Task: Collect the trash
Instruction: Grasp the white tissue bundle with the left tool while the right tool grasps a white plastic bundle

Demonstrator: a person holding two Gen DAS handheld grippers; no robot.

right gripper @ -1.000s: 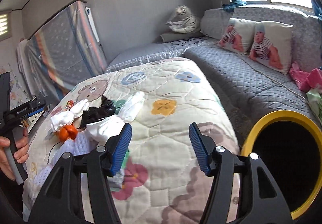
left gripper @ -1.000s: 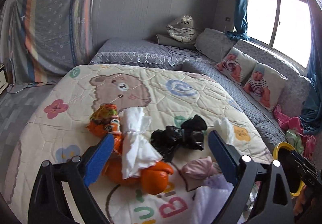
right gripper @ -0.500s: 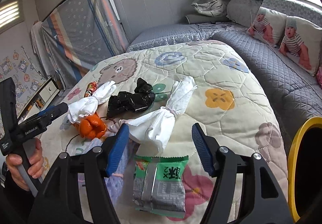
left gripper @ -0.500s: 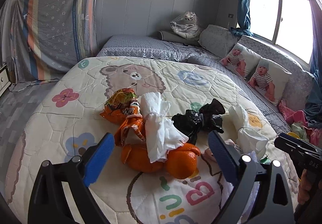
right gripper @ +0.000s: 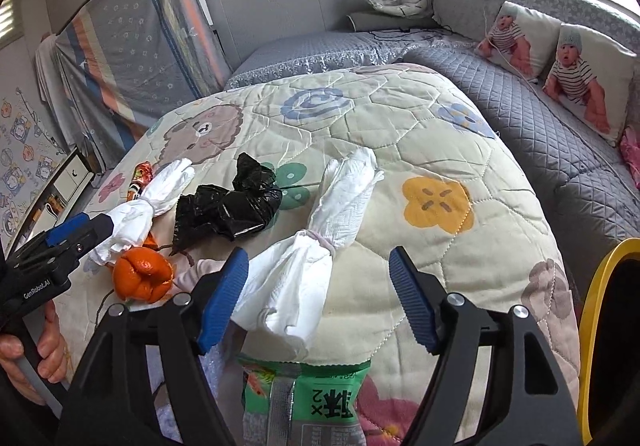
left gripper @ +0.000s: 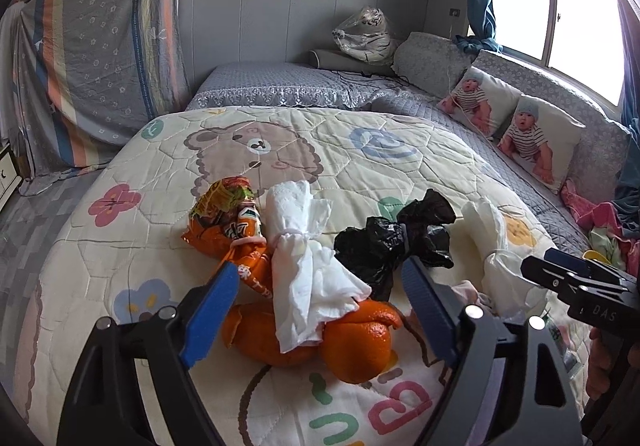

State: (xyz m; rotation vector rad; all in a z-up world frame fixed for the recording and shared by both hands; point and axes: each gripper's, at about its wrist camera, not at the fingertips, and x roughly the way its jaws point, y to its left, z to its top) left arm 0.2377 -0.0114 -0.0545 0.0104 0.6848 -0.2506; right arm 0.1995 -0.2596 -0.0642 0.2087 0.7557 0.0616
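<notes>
On the cartoon quilt [left gripper: 360, 149] lies a heap of trash. My left gripper [left gripper: 318, 312] hangs low over it, jaws closing but still apart. A tied white tissue bundle [left gripper: 304, 258] and orange peel [left gripper: 356, 342] lie between its fingers, untouched by the pads. An orange snack wrapper [left gripper: 224, 213] and a black plastic bag [left gripper: 392, 242] sit just beyond. My right gripper [right gripper: 318, 300] is opening around a second white tissue bundle [right gripper: 320, 242], which its pads do not touch. A green packet [right gripper: 304, 398] lies under that gripper.
A yellow-rimmed bin [right gripper: 600, 326] stands at the bed's right edge. Grey quilted bedding [right gripper: 540, 133] and baby-print pillows [left gripper: 532, 141] line the right side. A person's hand [right gripper: 44, 358] holds the left gripper's handle. A plush tiger [left gripper: 364, 33] sits at the far wall.
The right gripper swung left from the yellow bin to over the second tissue bundle and green packet, its jaws widening. The left gripper sank closer to the heap and its jaws narrowed.
</notes>
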